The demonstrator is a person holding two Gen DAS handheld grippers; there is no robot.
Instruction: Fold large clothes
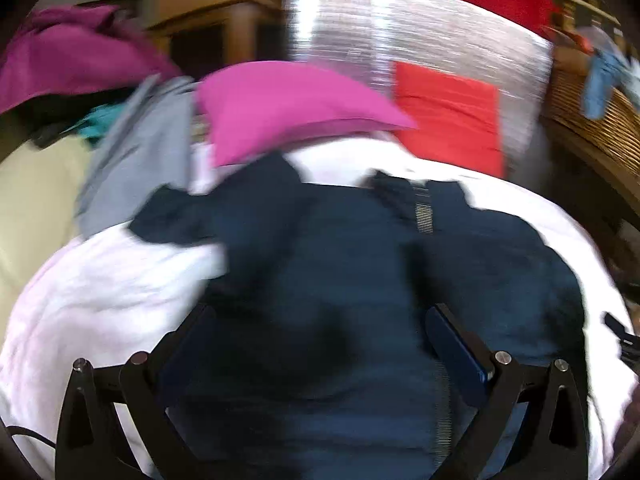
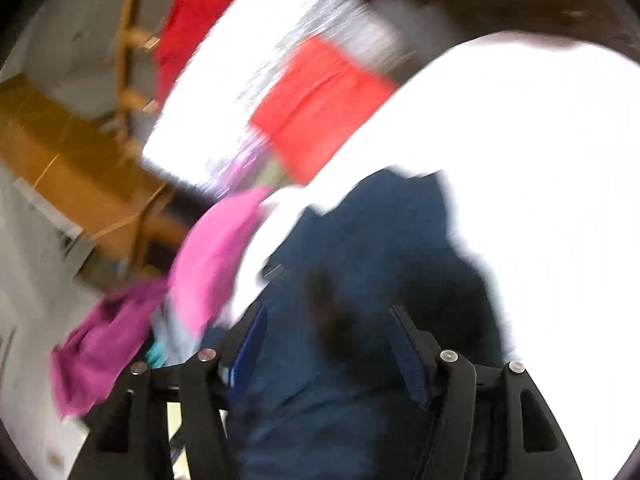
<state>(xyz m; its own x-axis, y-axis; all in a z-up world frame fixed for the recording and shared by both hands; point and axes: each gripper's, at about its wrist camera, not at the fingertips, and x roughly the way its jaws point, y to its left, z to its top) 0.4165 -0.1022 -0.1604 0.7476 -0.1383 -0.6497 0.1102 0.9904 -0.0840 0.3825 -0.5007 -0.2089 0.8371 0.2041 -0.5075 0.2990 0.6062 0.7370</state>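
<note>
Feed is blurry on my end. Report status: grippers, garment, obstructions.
Left gripper open, right gripper open, both over navy garment. Garment lies crumpled on white sheet, unfolded. Pink cloth at its far edge.

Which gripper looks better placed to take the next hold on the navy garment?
Left, probably. The left gripper is open and square over the navy garment, most of it in view; the right gripper, also open, is skewed near its edge.

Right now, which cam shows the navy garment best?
Left wrist: the navy garment shows nearly whole on the white sheet, outline and sleeve visible. Right wrist shows only part of it, tilted, blurrier, beside blown-out white.
</note>
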